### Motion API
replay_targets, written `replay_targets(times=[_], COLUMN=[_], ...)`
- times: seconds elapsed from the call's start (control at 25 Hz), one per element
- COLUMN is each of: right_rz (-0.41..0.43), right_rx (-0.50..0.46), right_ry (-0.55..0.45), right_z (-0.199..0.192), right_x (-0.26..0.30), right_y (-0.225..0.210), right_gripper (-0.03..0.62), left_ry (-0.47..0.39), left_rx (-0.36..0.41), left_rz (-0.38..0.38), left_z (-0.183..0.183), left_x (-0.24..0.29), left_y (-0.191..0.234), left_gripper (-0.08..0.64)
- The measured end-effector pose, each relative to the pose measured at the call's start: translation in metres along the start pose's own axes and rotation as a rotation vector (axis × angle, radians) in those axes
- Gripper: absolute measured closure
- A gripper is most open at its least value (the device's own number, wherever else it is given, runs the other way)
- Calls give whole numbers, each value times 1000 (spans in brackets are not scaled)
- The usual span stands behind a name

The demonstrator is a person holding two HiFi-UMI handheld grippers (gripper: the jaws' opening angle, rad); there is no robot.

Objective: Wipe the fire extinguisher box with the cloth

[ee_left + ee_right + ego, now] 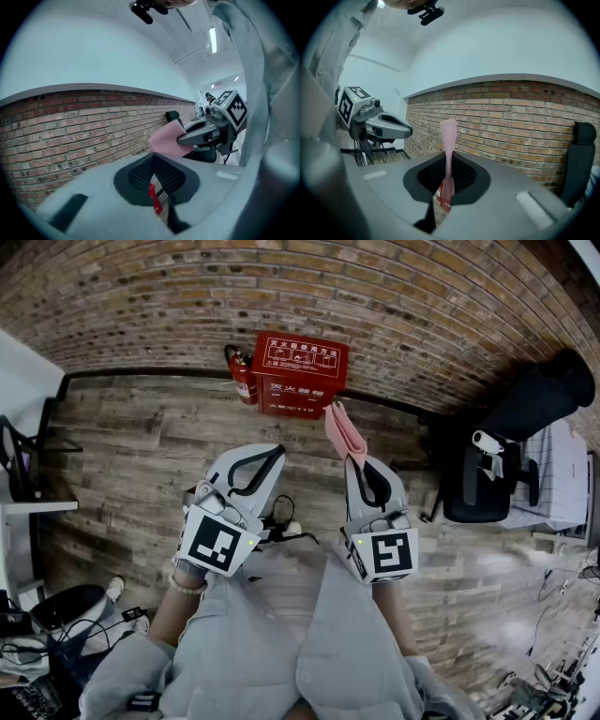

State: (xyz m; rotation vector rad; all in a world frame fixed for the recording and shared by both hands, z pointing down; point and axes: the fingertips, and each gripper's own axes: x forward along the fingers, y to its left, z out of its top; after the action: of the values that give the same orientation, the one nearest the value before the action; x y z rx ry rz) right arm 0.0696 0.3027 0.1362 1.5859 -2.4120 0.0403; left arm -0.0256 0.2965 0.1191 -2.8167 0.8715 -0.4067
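The fire extinguisher box [302,371] sits in the upper centre of the head view, on the wooden floor [141,446] at the foot of the brick wall [281,287]. Its long axis runs along the wall and its printed front faces me. A red extinguisher [242,373] stands touching its left end. I note the pink cloth [344,435] just below the box's right corner. Its long axis points up the frame toward the box, and its free end is near the box front; I cannot confirm contact. The right gripper [359,463] is clamped on the cloth's lower end. In the right gripper view the cloth [448,140] stands edge-on out of the jaws. The left gripper [272,454] is lower left of the box with its jaws together and nothing between them. A black office chair [497,474] stands at right.
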Motion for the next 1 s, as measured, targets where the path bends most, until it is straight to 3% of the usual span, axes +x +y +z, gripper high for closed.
replay_targets(times=[1.0], right_rz=[50], right_rx=[12], right_ry=[-7], right_z=[-9], right_x=[-10], right_y=[-11], right_gripper=[571], left_ry=[17], left_rx=[2], left_rz=[22], left_z=[6], left_x=[13], left_y=[-16], left_gripper=[563])
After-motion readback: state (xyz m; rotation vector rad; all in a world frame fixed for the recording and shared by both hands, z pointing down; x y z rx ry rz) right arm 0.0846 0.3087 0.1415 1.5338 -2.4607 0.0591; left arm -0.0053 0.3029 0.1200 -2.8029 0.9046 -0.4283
